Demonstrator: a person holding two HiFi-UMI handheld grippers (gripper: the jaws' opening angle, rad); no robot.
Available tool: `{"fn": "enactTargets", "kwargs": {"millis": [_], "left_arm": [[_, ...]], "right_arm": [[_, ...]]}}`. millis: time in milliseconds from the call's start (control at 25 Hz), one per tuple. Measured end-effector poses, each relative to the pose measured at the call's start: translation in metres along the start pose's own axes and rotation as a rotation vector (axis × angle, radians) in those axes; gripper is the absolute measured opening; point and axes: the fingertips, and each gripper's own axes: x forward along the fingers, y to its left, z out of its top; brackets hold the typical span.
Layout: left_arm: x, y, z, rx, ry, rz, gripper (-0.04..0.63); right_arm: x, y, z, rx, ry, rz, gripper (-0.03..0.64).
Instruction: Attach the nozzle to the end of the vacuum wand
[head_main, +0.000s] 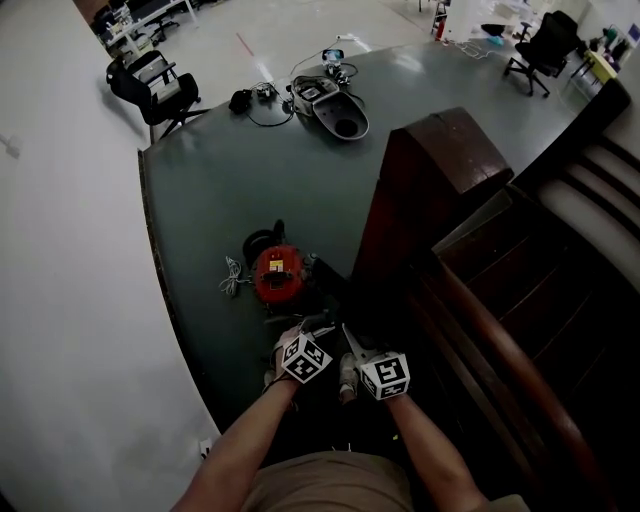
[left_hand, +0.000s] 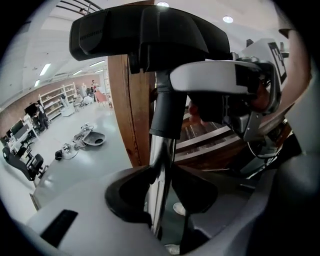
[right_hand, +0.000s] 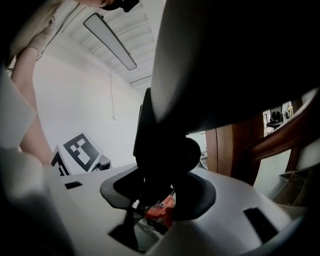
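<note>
Your left hand-held gripper (left_hand: 162, 192) is clenched on the chrome wand (left_hand: 161, 165); your right hand-held gripper (right_hand: 160, 195) grasps the neck of the nozzle (right_hand: 162, 150). The red vacuum (head_main: 278, 275) lies on the floor. The nozzle caps the wand's upper end. Expect rigid, light plastic and slippery chrome: hold the neck, and the tube near the joint.

No legible txt anywhere; yellow label (head_main: 279, 268) on red vac (head_main: 266, 290) too small to read.
</note>
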Motion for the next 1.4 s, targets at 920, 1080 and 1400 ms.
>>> {"fn": "enactTargets", "kwargs": {"millis": [920, 1080, 1400], "left_arm": [[0.012, -0.025, 0.014, 0.124, -0.011, -0.097, 0.140], [0.016, -0.010, 0.023, 0.060, -0.036, -0.058, 0.140], [0.000, 0.003, 0.001, 0.066, -0.024, -0.069, 0.140]], "right_arm": [[-0.005, -0.026, 0.003, 0.033, 0.042, 0.117, 0.172], [-0.015, -0.032, 0.008, 0.009, -0.022, -0.039, 0.172], [-0.028, -0.059, 0.033, 0.041, -0.040, 0.031, 0.170]]}}
